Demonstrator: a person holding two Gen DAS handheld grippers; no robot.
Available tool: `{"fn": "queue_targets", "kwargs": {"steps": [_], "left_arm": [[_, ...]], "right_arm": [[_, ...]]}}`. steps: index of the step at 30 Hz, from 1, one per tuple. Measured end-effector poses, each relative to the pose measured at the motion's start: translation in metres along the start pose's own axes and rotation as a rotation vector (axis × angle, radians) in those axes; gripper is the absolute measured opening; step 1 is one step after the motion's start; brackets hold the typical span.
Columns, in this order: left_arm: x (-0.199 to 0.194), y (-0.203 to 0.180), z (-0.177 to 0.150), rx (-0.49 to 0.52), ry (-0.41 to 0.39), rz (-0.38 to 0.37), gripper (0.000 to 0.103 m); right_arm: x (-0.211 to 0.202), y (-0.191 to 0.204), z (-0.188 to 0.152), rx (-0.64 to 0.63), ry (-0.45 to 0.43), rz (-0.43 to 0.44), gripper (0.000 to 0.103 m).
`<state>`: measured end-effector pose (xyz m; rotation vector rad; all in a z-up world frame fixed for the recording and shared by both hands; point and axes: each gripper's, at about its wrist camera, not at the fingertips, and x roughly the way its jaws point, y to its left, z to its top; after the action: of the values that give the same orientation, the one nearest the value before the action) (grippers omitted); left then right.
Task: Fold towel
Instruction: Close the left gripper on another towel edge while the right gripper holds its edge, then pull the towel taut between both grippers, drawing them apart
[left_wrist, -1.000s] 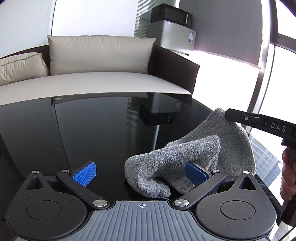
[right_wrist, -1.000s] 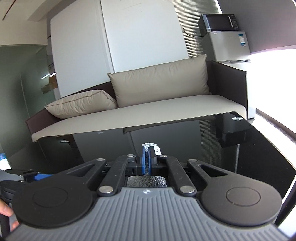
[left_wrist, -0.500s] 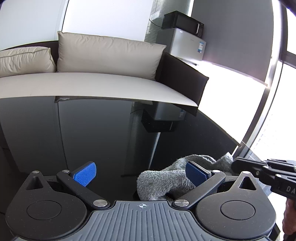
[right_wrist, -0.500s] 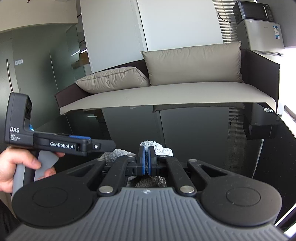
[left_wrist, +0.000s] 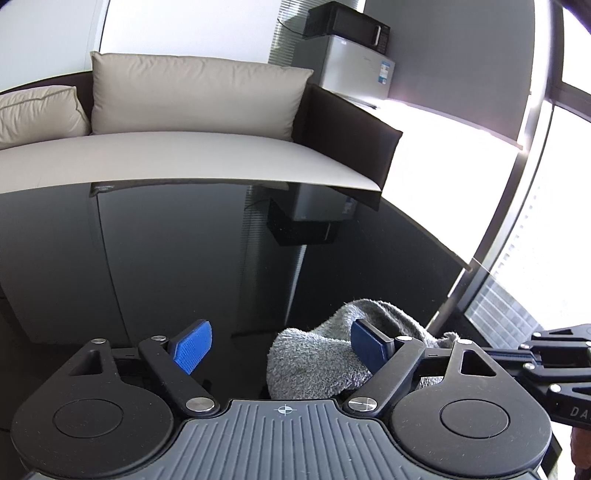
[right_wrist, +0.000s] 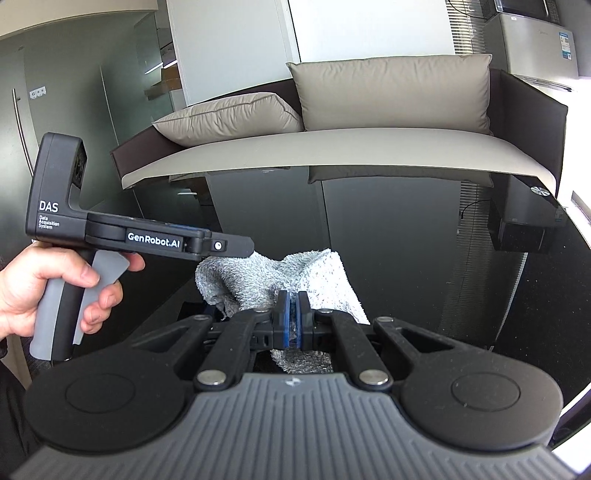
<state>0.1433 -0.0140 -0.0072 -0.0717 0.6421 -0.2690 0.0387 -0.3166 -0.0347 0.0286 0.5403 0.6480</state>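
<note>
The grey towel (left_wrist: 325, 362) lies bunched in a soft heap on the black glass desk (left_wrist: 184, 258), near its right-hand edge, with one fold humped up and nothing yet flat or squared. From my right wrist view the same towel (right_wrist: 295, 269) sits just ahead of the right gripper (right_wrist: 291, 319), whose jaws are pressed together on a pinch of the cloth; a bit of grey pile shows between the blue pads and more hangs below them.

My left gripper (left_wrist: 280, 345) has its jaws apart and closing. The towel's near lobe lies between them, against the right-hand pad, while the left-hand pad (left_wrist: 194, 345) is clear of the cloth over bare glass. So I read this as the grasping step: one corner secured on the right, the second hold being taken on the left, and the fold itself not begun.

The next move, as I judge it, calls for the left jaws to catch an edge or corner rather than the thick bundle, so the two holds can spread the cloth.

Both grippers tilt moderately downward toward the desk. The person's left hand (right_wrist: 55, 288) wraps the left gripper's handle, finger on the trigger, and that gripper reaches in over the towel from the side.
</note>
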Motion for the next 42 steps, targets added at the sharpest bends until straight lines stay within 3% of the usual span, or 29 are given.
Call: {"fn": "queue_targets", "kwargs": {"steps": [5,11,17,18,23,27,37,42], "left_arm": [[0.001,-0.003,-0.004,0.009,-0.009,-0.01,0.079],[0.005,-0.004,-0.008,0.005,0.004,-0.036,0.066],[0.01,-0.008,-0.011,0.011,0.026,-0.074,0.02],[0.011,-0.009,-0.012,0.014,0.028,-0.075,0.009],[0.006,-0.01,-0.014,0.025,0.009,-0.052,0.007],[-0.007,-0.01,-0.009,0.026,-0.059,-0.023,0.007],[-0.042,-0.012,0.004,0.049,-0.204,0.061,0.007],[-0.045,-0.014,0.002,0.08,-0.135,0.066,0.008]], "right_arm": [[-0.001,-0.005,0.002,0.007,-0.004,-0.017,0.003],[0.0,-0.007,0.004,0.014,-0.01,-0.026,0.003],[0.002,-0.005,0.008,0.015,-0.019,-0.029,0.003],[0.002,-0.006,0.008,0.016,-0.021,-0.031,0.003],[-0.001,-0.009,0.01,0.037,-0.041,-0.045,0.003],[-0.007,-0.013,0.011,0.055,-0.079,-0.087,0.003],[-0.033,-0.027,0.017,0.115,-0.275,-0.146,0.003],[-0.012,-0.024,0.015,0.071,-0.123,-0.126,0.003]]}}
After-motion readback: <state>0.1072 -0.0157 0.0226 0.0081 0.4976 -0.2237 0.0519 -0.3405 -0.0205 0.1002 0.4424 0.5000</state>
